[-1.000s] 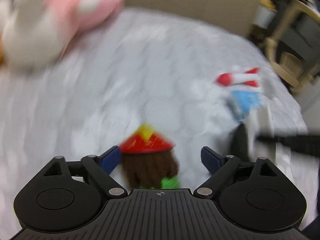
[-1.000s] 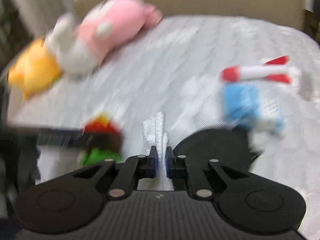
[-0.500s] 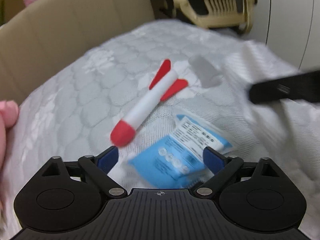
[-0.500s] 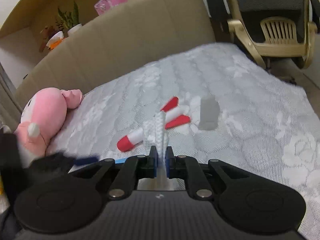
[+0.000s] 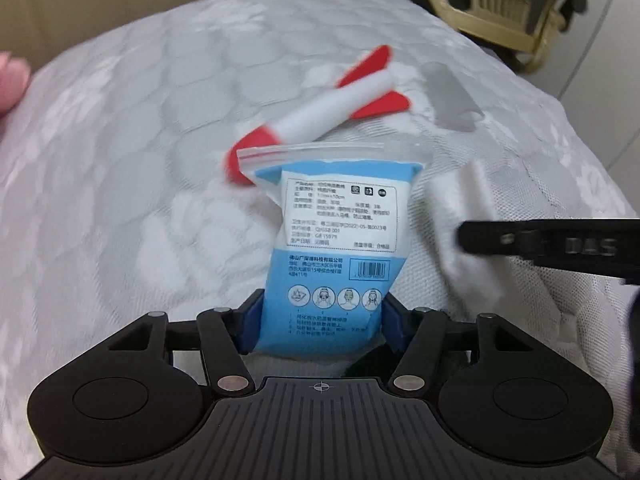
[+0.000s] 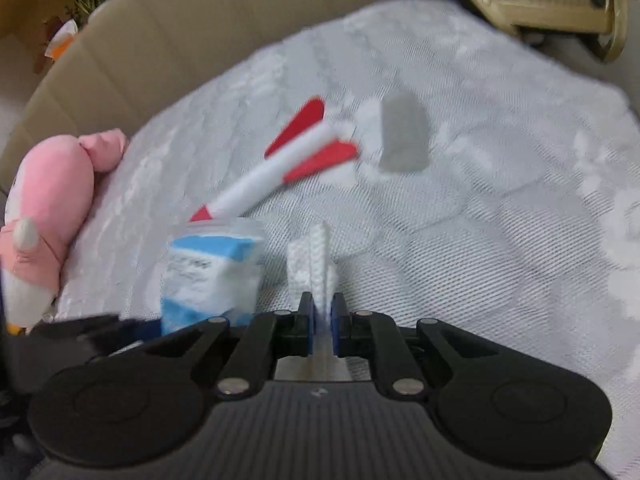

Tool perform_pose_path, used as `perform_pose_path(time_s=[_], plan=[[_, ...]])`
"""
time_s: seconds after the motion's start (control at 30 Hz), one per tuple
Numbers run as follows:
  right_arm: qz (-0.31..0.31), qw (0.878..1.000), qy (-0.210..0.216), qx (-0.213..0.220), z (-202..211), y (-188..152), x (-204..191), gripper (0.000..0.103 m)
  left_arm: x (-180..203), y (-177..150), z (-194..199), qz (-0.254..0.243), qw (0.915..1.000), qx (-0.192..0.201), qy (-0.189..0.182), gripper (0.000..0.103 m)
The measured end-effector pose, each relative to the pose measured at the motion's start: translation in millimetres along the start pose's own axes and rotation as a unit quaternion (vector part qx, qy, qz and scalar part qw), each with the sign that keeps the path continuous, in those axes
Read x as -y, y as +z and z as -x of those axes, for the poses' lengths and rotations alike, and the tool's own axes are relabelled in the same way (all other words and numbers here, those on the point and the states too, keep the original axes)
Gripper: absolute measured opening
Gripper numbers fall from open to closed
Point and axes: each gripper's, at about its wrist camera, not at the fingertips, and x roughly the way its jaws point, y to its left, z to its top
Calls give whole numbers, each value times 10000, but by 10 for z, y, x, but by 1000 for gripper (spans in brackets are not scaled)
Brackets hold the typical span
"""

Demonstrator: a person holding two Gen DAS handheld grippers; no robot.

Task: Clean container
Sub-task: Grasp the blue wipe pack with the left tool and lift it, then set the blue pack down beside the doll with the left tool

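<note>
My left gripper (image 5: 320, 326) is shut on the lower end of a blue and white zip-lock packet (image 5: 334, 240) and holds it upright above the bed. The packet also shows in the right wrist view (image 6: 212, 276), left of my right gripper (image 6: 322, 326). My right gripper is shut on a folded white cloth (image 6: 316, 262) that sticks up between its fingers. The right gripper's black body (image 5: 560, 246) reaches in from the right of the left wrist view. No container is clearly visible.
A red and white toy rocket (image 5: 320, 116) lies on the grey quilted mattress (image 5: 120, 160), with a small grey block (image 6: 402, 136) beside it. A pink plush toy (image 6: 44, 216) lies at the left by the beige headboard (image 6: 200, 40). A tan chair (image 6: 560, 0) stands beyond.
My left gripper has closed on the blue packet and lifted it upright. The right gripper has kept its hold on the white cloth and moved closer to the packet.
</note>
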Motion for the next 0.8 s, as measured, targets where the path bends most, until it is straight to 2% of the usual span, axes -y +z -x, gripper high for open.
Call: perform_pose_path(time_s=[0.13, 0.23, 0.3, 0.37, 0.47, 0.53, 0.6, 0.7, 0.8], plan=[[317, 9961, 767, -297, -54, -109, -261, 10, -189, -188, 228, 259, 9997, -53, -5, 63], [471, 9874, 1354, -665, -18, -278, -463, 10, -306, -482, 504, 498, 9986, -92, -149, 63], [622, 9816, 1554, -923, 22, -424, -574, 10, -413, -720, 737, 755, 9969, -166, -176, 63], [1015, 9794, 1451, -970, 86, -539, -694, 10, -511, -969, 941, 1054, 9939, -251, -191, 63], [1712, 9806, 788, -547, 185, -624, -831, 10, -588, -1311, 1028, 1527, 9875, -331, -210, 66], [2111, 9766, 331, -233, 255, -674, -906, 10, -581, -1409, 1049, 1560, 9872, -219, -268, 66], [1980, 9791, 437, -165, 378, -687, -886, 10, -548, -1461, 1084, 1477, 9885, -132, -290, 69], [1723, 9822, 745, -98, 578, -722, -878, 10, -421, -1470, 1218, 1055, 9943, -6, -184, 75], [1386, 9798, 1417, -274, 691, -787, -949, 10, -342, -1502, 1327, 851, 9961, 148, -152, 81]])
